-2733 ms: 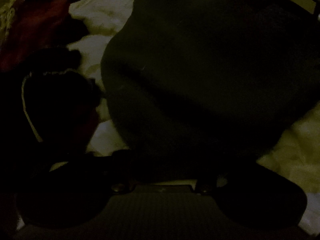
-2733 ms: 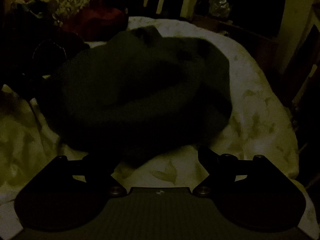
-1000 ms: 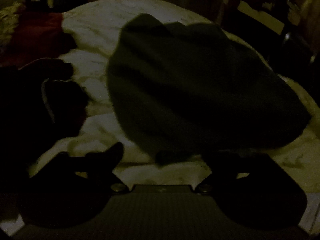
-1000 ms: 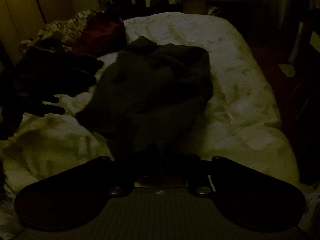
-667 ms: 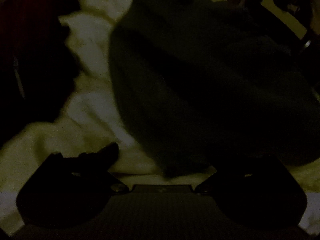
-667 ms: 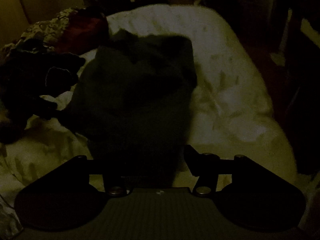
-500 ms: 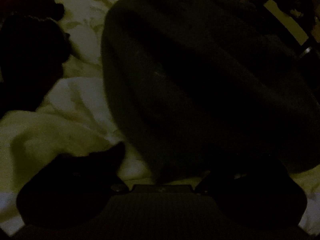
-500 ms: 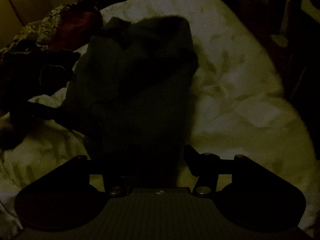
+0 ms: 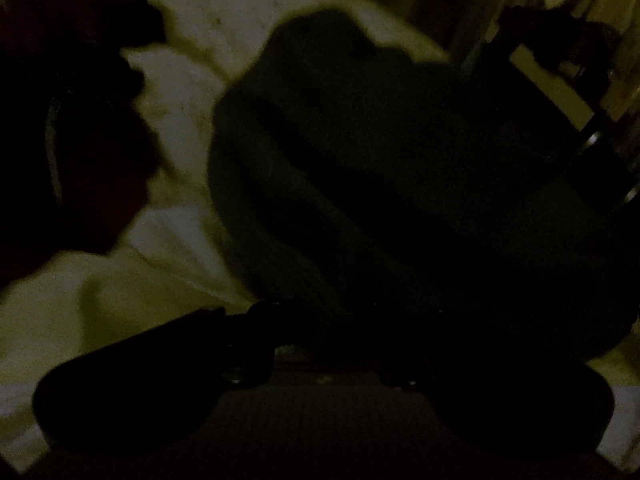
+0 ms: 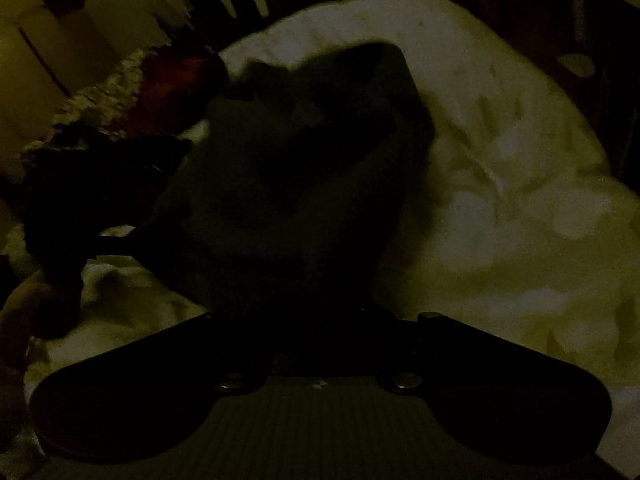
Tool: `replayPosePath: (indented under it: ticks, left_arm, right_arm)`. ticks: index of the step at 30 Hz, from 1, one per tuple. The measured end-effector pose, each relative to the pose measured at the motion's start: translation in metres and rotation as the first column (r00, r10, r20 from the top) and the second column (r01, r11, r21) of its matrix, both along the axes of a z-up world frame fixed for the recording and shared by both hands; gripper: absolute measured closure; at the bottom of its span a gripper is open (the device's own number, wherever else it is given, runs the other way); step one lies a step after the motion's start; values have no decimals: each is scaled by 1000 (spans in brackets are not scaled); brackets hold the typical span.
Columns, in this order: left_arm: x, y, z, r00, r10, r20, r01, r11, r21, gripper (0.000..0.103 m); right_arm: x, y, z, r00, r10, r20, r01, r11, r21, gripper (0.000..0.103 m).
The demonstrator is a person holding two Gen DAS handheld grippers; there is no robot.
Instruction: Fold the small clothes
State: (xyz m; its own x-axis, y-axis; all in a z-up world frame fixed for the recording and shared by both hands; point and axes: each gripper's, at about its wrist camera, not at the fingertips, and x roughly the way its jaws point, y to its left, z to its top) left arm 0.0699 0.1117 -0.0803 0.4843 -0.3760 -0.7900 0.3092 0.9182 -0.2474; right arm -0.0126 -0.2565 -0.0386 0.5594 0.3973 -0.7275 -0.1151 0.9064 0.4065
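A dark grey-green garment (image 9: 400, 160) lies bunched on a pale flowered bed cover (image 9: 180, 120). My left gripper (image 9: 332, 320) is at the garment's near left edge, its jaws shut with the cloth's edge between them. In the right wrist view the same garment (image 10: 304, 168) stretches away from my right gripper (image 10: 320, 320). That gripper's jaws are closing, drawn together on the near hem. The light is very dim and the fingertips merge with the dark cloth.
A heap of dark clothes (image 9: 80, 160) and a red cloth (image 9: 60, 0) lie at the left of the bed. The bed cover (image 10: 500, 160) drops off at its right edge toward dark furniture (image 9: 560, 80). A hand (image 10: 28, 304) shows at the left edge.
Both grippers stood open half a second ago and have now drawn their jaws together on the garment's near edge. The left one slid right onto the cloth; the right one sank lower.
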Motion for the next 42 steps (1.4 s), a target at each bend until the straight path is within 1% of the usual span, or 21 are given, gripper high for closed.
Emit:
replayPosePath:
  ticks: [2,6,10,12,14,18,19,21,22,23,24,25,27,28,29,30,31,34,36,39,42]
  left_arm:
    - [-12,4,24,999,4,40,-3,1000,-10,90]
    - [-49,16,75,992,-29,125,27,999,17,90]
    - [-84,26,101,991,-57,124,50,997,58,90]
    - [-101,32,99,993,-60,103,51,995,91,90]
    - [-120,37,88,997,-53,54,46,991,123,90]
    - [-136,56,55,999,-10,-42,17,986,166,90]
    - [-137,59,50,998,-3,-58,13,985,171,87]
    - [-134,61,51,999,35,-38,-28,985,170,76]
    - [-133,58,56,999,34,-21,-30,985,170,59]
    - [-132,53,64,1000,22,7,-23,984,178,34]
    - [-132,47,73,999,7,46,-15,981,192,22]
    - [-134,41,86,996,-14,91,-5,977,212,3]
    - [-136,31,112,986,-48,158,10,973,232,0]
    - [-134,27,123,982,-63,178,21,973,230,0]
    - [-134,23,134,976,-77,202,30,974,225,0]
    - [-131,18,147,970,-88,229,37,975,218,0]
    - [-127,13,156,963,-100,251,47,977,209,0]
    - [-107,-15,168,944,-144,298,77,971,226,0]
    - [-84,-38,159,931,-195,307,114,958,263,0]
    - [-34,-87,127,919,-258,297,149,927,343,0]
    - [5,-122,93,921,-274,278,170,923,346,0]
  right_arm:
    - [-9,0,17,1000,13,13,-14,999,53,86]
    - [-28,5,55,997,57,43,-61,991,118,87]
    - [-45,11,69,994,113,10,-113,983,146,87]
    - [-54,20,65,988,150,-28,-144,978,148,87]
    - [-64,31,58,979,195,-60,-185,972,147,87]
    - [-79,53,32,949,265,-171,-239,958,157,86]
    - [-81,55,25,947,262,-184,-237,960,148,85]
    - [-77,59,17,944,268,-192,-245,960,138,76]
    - [-75,61,15,945,271,-184,-253,960,116,65]
    - [-71,62,16,951,258,-170,-245,965,96,60]
    - [-69,61,20,956,246,-161,-234,968,87,58]
    - [-68,58,25,960,230,-159,-219,972,86,55]
    - [-68,39,37,978,165,-130,-150,981,120,51]
    - [-66,26,46,987,122,-102,-107,985,138,44]
    - [-64,16,52,994,80,-77,-69,988,139,34]
    - [-62,4,60,999,29,-44,-23,992,128,29]
    - [-60,-7,66,1000,-16,-8,16,994,110,16]
    - [-41,-28,73,991,-106,81,97,989,108,12]
    - [-17,-40,66,982,-162,100,142,973,180,12]
    - [31,-49,43,972,-225,66,198,938,285,12]
    - [79,-51,12,960,-279,8,257,894,366,13]
